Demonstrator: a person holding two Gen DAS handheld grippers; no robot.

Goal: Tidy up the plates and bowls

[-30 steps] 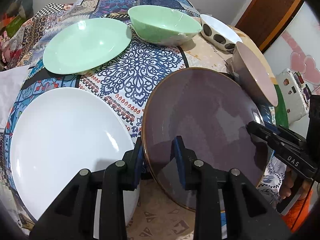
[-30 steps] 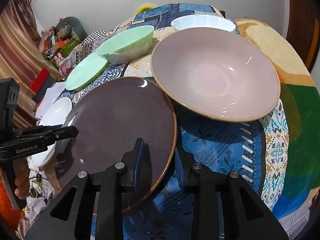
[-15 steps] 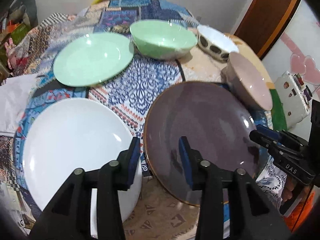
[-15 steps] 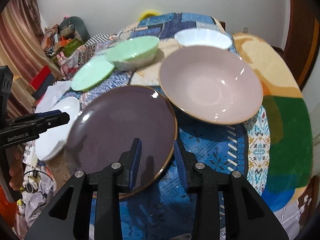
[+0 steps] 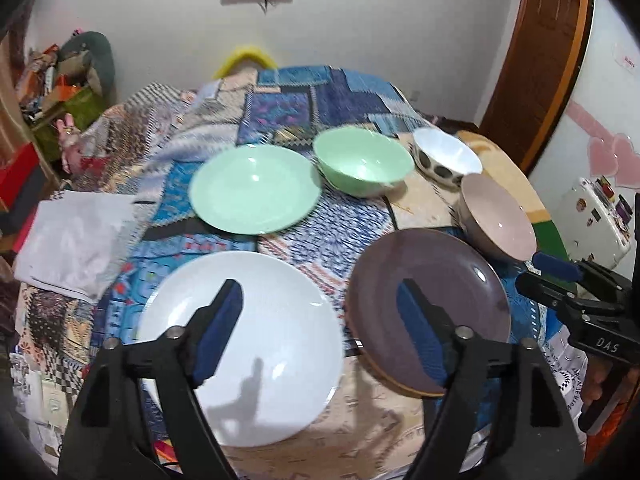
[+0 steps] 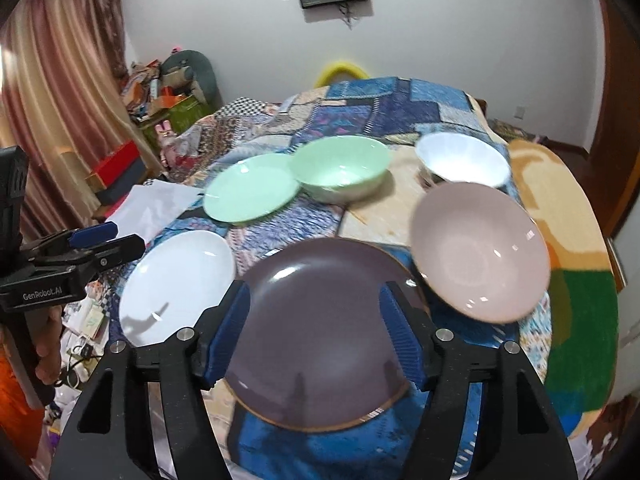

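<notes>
Patchwork cloth (image 5: 304, 92) fills both views, with all the crockery laid out on it. Both tongs have pulled back and up since a second ago and now gape wide, holding nothing: the left gripper (image 5: 320, 330) over the white plate (image 5: 276, 344) at lower centre, the right gripper (image 6: 314, 330) over the dark purple plate (image 6: 320, 320), let go and lying flat. Green plate (image 5: 256, 188), green bowl (image 5: 362, 158), pink bowl (image 6: 480, 248) and spotted bowl (image 5: 446, 156) sit behind, unstacked, so sorting looks barely begun.
</notes>
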